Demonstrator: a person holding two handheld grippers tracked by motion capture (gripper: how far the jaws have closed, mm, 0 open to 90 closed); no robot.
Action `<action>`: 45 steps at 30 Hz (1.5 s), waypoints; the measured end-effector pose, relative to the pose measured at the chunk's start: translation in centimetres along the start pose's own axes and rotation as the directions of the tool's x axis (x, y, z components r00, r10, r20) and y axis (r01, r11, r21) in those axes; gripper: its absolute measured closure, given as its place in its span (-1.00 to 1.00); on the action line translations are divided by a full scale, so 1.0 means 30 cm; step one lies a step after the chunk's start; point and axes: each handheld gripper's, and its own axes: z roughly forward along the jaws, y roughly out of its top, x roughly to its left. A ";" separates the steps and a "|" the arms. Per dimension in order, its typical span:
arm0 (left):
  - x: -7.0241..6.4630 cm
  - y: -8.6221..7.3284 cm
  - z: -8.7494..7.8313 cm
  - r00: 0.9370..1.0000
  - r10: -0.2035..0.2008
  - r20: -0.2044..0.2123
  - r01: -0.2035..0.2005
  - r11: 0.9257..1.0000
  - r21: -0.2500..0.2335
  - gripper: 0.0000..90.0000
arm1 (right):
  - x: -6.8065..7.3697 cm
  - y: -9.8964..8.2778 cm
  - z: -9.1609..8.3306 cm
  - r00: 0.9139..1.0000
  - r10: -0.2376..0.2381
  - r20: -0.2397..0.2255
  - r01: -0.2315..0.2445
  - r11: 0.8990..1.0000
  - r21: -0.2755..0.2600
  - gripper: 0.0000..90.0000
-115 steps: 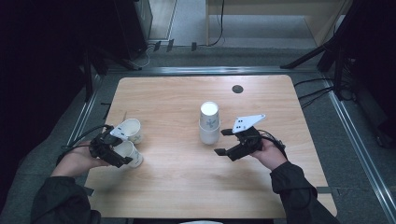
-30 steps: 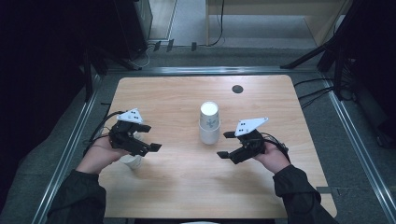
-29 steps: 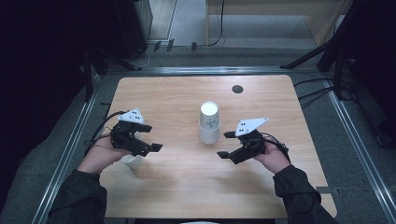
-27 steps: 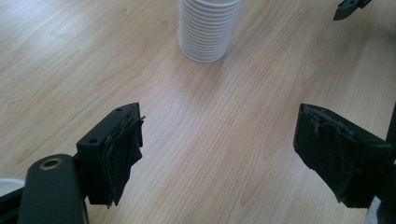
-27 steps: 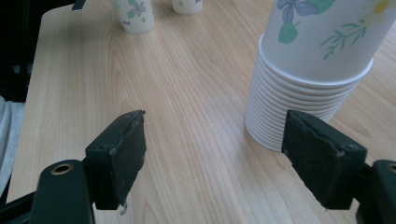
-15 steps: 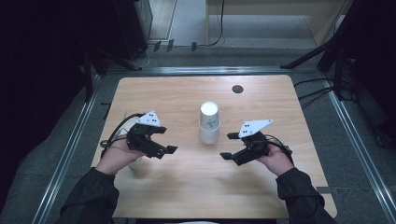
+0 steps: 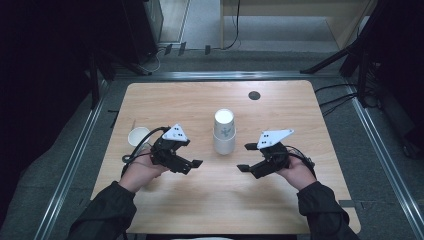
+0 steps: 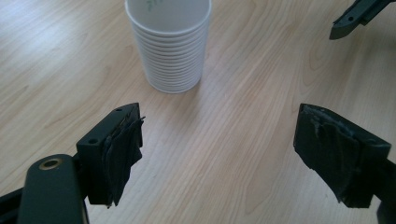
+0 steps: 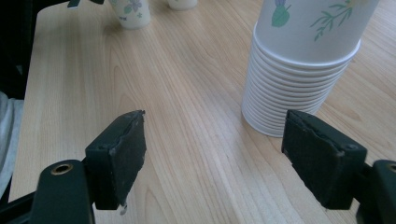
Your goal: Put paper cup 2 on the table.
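Observation:
A stack of white paper cups (image 7: 223, 132) with a floral print stands upside down at the table's middle. My left gripper (image 7: 193, 166) is open and empty just left of the stack, its jaws pointing toward it. In the left gripper view the stack (image 8: 169, 46) stands ahead of the wide-apart pads (image 8: 122, 154). My right gripper (image 7: 245, 157) is open and empty on the stack's right. In the right gripper view the stack (image 9: 303, 60) rises just beyond the right pad. A single upright cup (image 7: 138, 136) sits behind my left hand.
Two loose cups (image 9: 132, 11) show far off in the right gripper view near the table's left edge. A small black disc (image 7: 254, 95) lies at the back of the wooden table (image 7: 300, 210). Metal rails and cables run along the floor around it.
My left gripper has travelled right, away from the loose cups and toward the stack, with its jaws still open and empty. The right gripper has stayed almost where it was.

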 end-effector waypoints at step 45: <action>-0.076 -0.032 0.133 0.999 -0.020 -0.031 0.018 0.998 -0.054 -0.65 | 0.017 -0.004 0.032 1.000 -0.023 -0.007 0.024 0.999 0.031 -0.53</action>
